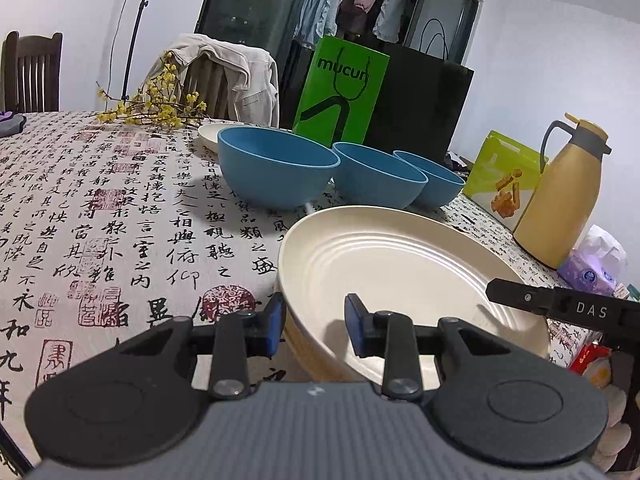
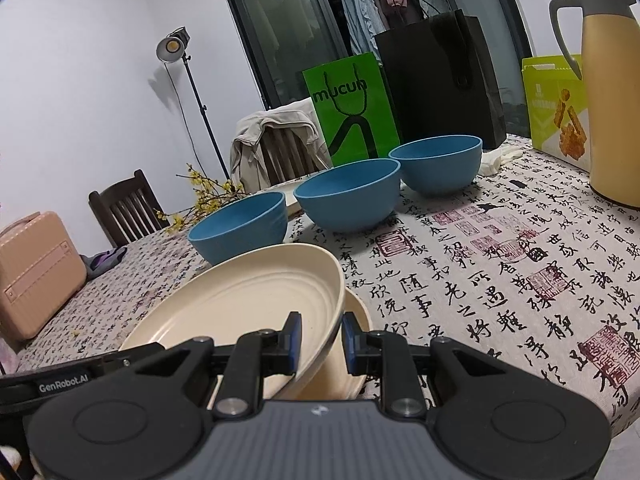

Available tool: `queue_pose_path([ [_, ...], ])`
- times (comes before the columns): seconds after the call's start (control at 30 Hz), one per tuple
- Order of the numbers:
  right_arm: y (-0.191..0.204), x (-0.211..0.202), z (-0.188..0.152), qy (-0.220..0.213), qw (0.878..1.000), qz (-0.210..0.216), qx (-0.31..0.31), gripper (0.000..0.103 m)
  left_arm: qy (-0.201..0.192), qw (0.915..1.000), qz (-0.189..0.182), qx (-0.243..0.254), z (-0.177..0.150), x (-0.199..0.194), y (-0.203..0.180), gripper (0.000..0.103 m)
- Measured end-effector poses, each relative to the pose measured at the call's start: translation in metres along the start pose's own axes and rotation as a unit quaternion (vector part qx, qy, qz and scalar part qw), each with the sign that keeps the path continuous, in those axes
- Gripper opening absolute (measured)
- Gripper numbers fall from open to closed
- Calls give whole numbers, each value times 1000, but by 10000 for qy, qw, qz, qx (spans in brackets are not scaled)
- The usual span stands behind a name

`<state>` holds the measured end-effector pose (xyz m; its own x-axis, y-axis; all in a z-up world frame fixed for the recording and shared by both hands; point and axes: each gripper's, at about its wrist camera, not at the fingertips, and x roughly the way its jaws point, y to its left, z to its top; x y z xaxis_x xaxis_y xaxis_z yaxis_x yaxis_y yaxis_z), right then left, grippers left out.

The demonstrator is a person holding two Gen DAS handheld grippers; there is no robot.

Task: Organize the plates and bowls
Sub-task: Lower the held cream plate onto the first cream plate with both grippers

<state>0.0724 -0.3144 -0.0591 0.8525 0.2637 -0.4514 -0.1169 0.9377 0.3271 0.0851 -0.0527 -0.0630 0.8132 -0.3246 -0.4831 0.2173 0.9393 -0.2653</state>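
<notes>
A cream plate (image 1: 400, 264) is tilted over a second cream plate (image 2: 356, 312) that lies on the table. My left gripper (image 1: 314, 326) straddles the top plate's near rim with a gap at both pads. My right gripper (image 2: 320, 342) straddles the rim of the same plate (image 2: 248, 300); I cannot tell whether its pads touch. Three blue bowls (image 1: 276, 168) (image 1: 378, 174) (image 1: 434, 178) stand in a row behind; they also show in the right wrist view (image 2: 240, 228) (image 2: 348, 194) (image 2: 438, 164). Another cream plate (image 1: 210, 132) lies behind the bowls.
A calligraphy tablecloth (image 1: 120, 220) covers the table. A yellow thermos (image 1: 560, 192), a green snack box (image 1: 504, 176), a tissue pack (image 1: 594, 268), green (image 1: 342, 88) and black (image 1: 420, 104) bags and yellow flowers (image 1: 160, 104) stand around. Chairs (image 2: 124, 208) are behind.
</notes>
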Motion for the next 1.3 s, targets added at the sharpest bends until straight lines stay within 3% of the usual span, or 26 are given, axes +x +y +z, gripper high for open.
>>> queue_pose_path([
  [0.8,6,13,-13,33,9978,-333,-574,21,-227,9959,484,732,-8,8,-21,32],
  [1.3,13,12,-18,-2,9943,-463,-961,21,-170,9912,720,1101,-13,12,-28,33],
])
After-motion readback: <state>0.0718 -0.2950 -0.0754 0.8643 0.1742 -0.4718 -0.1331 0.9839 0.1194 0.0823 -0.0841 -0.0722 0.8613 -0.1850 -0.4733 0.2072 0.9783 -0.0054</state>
